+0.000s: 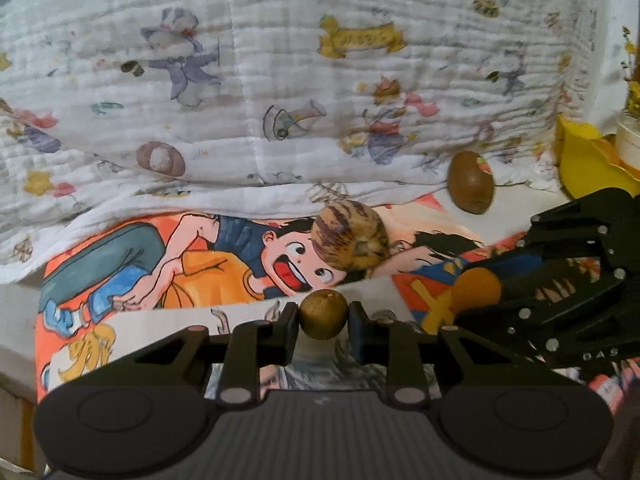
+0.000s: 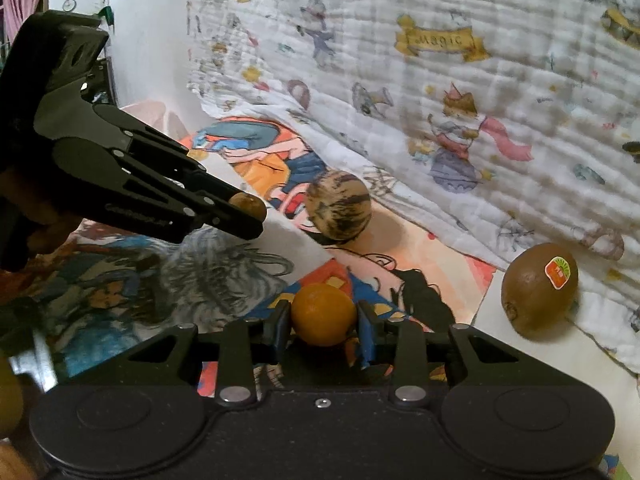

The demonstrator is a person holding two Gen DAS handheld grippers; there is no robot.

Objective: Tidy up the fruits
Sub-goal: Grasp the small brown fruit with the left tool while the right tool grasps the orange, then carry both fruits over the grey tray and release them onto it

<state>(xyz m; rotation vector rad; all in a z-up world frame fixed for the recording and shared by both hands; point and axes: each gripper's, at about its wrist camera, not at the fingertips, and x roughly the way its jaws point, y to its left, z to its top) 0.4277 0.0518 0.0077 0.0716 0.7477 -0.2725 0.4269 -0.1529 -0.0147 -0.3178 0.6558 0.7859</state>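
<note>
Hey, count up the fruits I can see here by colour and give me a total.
Brown: 2, the small round fruit in the left tool and the stickered kiwi.
Orange: 1, the orange in the right tool.
Tan with dark streaks: 1, the striped fruit.
Total: 4

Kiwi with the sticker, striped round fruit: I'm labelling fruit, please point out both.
Kiwi (image 2: 536, 292), right wrist view, brown skin below the sticker.
Striped round fruit (image 2: 338, 204), right wrist view, middle of its side.
</note>
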